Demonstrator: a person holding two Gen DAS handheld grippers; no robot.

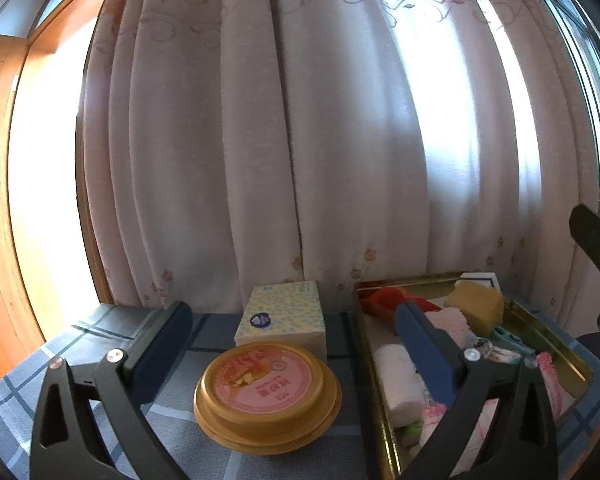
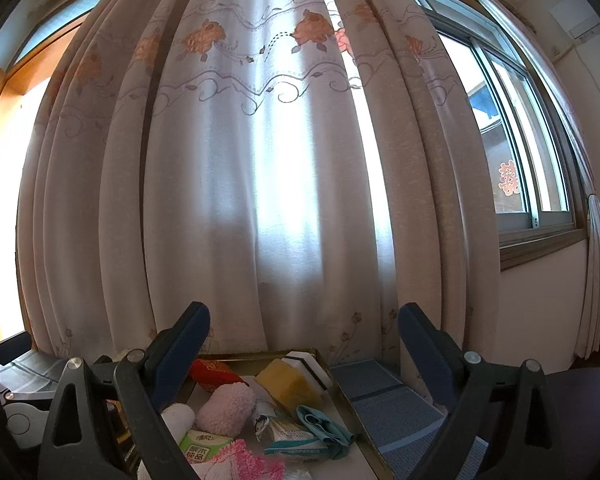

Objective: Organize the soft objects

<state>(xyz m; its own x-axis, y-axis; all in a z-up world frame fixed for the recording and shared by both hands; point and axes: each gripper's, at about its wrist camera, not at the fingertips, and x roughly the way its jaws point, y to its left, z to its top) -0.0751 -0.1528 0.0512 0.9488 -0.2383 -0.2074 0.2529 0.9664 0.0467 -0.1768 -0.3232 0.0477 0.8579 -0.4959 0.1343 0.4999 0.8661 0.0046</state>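
Note:
A gold metal tray (image 1: 548, 322) sits on the checked blue tablecloth at the right; it also shows in the right wrist view (image 2: 352, 404). It holds several soft objects: a yellow sponge (image 1: 476, 300), a pink fluffy cloth (image 2: 226, 408), a red pouch (image 2: 216, 374), a white roll (image 1: 400, 380), a pink knitted cloth (image 2: 252, 460) and tissue packs. My left gripper (image 1: 294, 324) is open and empty, its right finger over the tray. My right gripper (image 2: 304, 328) is open and empty above the tray.
A round gold tin with a pink lid (image 1: 266, 392) stands between the left fingers. A dotted tissue box (image 1: 284, 318) stands behind it. A flowered curtain (image 1: 300, 140) hangs close behind the table. A window (image 2: 516, 132) is at the right.

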